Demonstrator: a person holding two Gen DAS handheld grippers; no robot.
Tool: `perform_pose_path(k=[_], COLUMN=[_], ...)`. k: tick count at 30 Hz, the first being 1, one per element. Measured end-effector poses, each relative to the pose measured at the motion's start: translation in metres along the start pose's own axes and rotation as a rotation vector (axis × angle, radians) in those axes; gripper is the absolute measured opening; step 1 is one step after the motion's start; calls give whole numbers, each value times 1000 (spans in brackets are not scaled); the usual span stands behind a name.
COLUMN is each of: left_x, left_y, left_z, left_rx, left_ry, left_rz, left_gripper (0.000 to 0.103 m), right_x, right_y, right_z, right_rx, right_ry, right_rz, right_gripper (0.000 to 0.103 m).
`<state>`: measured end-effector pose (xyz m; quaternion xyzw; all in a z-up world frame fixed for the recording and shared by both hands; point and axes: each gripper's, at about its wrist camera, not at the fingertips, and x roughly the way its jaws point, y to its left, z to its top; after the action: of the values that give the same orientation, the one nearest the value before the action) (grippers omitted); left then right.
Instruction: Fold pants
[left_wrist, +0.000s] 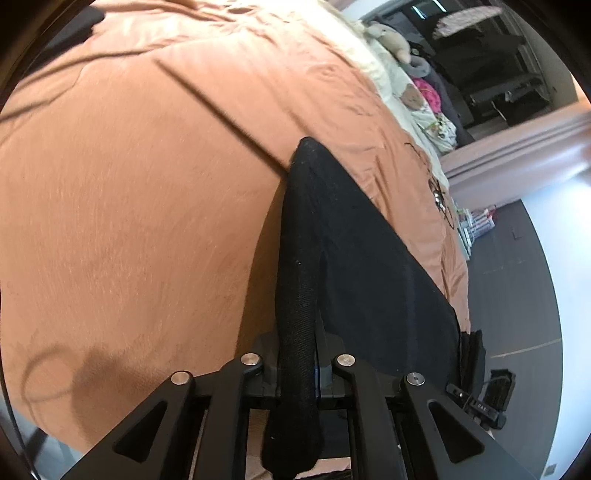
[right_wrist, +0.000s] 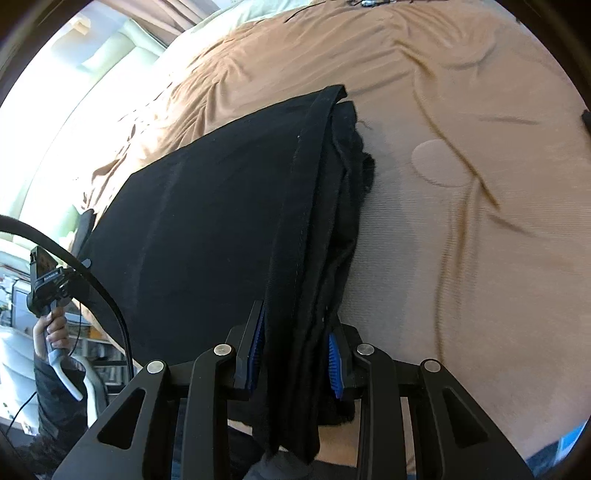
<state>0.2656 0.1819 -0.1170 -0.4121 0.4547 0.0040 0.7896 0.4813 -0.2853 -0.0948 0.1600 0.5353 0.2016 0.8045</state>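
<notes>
Right now the black pants (right_wrist: 207, 236) hang stretched between my two grippers above the bed, folded into several layers, with their far corner (left_wrist: 306, 147) resting on the orange-brown bedspread (left_wrist: 129, 221). On my left gripper (left_wrist: 299, 369) the jaws are nearly together, clamped on a thin rolled edge of the pants that runs straight back between the fingers and droops past the camera. My right gripper (right_wrist: 297, 354) is clenched on a thicker bundle of the same fabric: I see the blue ribbed pads (right_wrist: 334, 365) pressed against either side of the stacked layers, whose stitched hem runs up and away from the jaws. From the right wrist view, the cloth spreads out toward the left as a broad dark sheet, and past its lower left edge I see a hand (right_wrist: 51, 328) gripping the handle of the other tool, with a black cable (right_wrist: 107, 295) curving beside it. The bedspread is wrinkled in long creases. Beyond its far edge, in the left wrist view, lie a pale printed sheet (left_wrist: 402, 85) and a stuffed toy (left_wrist: 391, 37), with dark floor (left_wrist: 517, 277) to the right.
</notes>
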Motion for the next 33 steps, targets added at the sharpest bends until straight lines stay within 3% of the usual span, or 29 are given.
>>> perform_pose_path(k=[2,6,7,18,33], left_x=[0,-2,-3,-3,-5], left_y=[5,8,10,30,21], left_z=[-3,-13,-16,-30,-34], left_rx=[-17,-29,-34,-118,-90], left_ry=[-7,-28,-33,-84,-145], left_rz=[0,-24,-29,-80,-17], left_gripper=[12,46,48,49,47], right_x=[-6,-22,-25,-31,69], right_y=[5,16,18,73,146], right_z=[-2,-10,-12,-9,18], right_rx=[-18,-42,-47,-95,-188], right_ry=[-22,-79,-89,-182,-69], right_rz=[-38,-72,-75,-104,-55], right_gripper=[27,27,27,27,27])
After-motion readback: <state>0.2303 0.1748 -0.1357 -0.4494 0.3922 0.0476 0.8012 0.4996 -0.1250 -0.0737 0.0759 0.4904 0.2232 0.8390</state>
